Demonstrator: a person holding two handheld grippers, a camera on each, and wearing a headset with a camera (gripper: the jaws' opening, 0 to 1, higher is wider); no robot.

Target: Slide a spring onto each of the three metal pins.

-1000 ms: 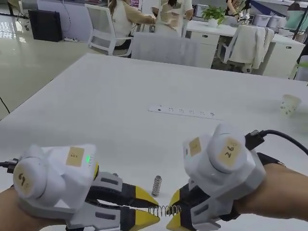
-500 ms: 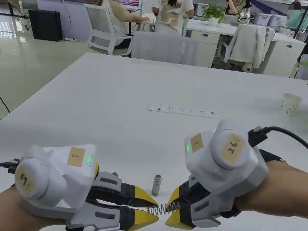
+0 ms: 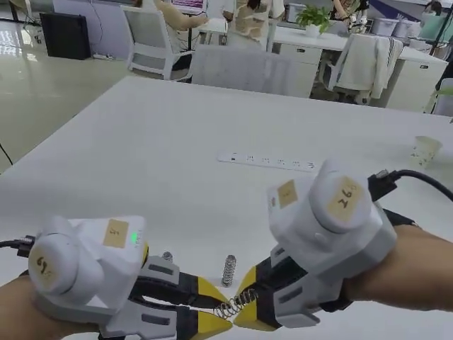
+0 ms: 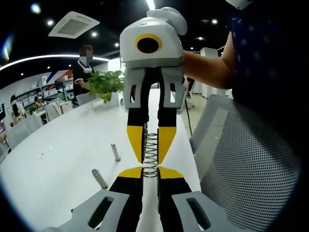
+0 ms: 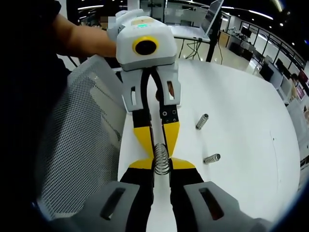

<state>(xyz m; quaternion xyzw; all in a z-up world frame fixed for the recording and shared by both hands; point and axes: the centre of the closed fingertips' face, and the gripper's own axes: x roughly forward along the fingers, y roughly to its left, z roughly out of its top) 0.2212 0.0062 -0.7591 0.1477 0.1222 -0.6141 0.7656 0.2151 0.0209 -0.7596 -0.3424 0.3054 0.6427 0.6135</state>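
- The left gripper (image 4: 150, 173) and the right gripper (image 5: 162, 165) meet tip to tip at the near edge of the white table (image 3: 163, 142), low in the head view
- A spring (image 4: 151, 150) lies between them, bridging the short gap from one pair of yellow tips to the other
- The left gripper's jaws are drawn together on one end of the spring, with only a thin slit between them
- The right gripper's jaws are pinched on the other end, and the coils sit between its yellow tips in the right gripper view
- Whether a pin runs inside the held spring cannot be told
- In the head view the spring slants, its right end a little farther and higher than its left
- A standing pin (image 3: 228, 270) wrapped in coils is upright on the table just beyond the meeting tips, apart from both grippers
- A second pin (image 3: 167, 256) stands to the left of it, just behind the left gripper's body; in the left gripper view its shaft looks smooth
- Farther out, near the middle of the table, a white power strip (image 3: 272, 163) lies flat
- A paper cup (image 3: 427, 151) sits at the far right of the table, well apart from the work
- Beyond the far edge there are office chairs, desks and a potted plant (image 3: 313, 17)
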